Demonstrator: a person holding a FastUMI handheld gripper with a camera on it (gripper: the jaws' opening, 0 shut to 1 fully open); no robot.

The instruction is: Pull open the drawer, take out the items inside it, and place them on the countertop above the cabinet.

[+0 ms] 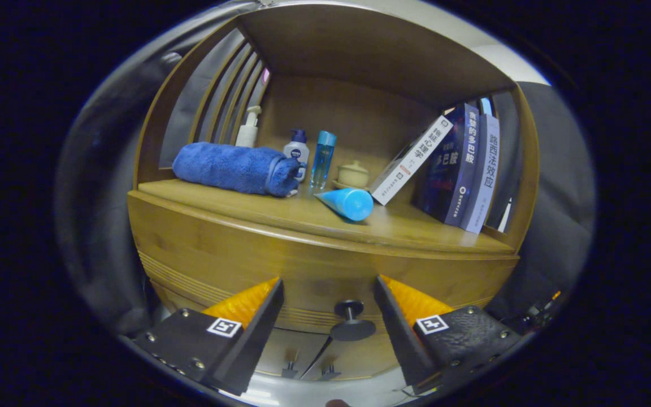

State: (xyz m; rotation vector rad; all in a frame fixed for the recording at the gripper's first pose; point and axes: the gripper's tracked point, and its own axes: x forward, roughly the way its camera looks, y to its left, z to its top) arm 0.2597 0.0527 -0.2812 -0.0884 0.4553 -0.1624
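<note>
Gripper spread wide, empty | dark round drawer knob between fingers, 12 o'clock | wooden drawer front apparently shut | blue plastic tube lay on wooden countertop | any pull: centre knob, draw straight.

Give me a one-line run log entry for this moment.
tool: open, straddling dark round drawer knob | wooden drawer front: looks closed | countertop: rolled blue towel, blue tube, books
</note>
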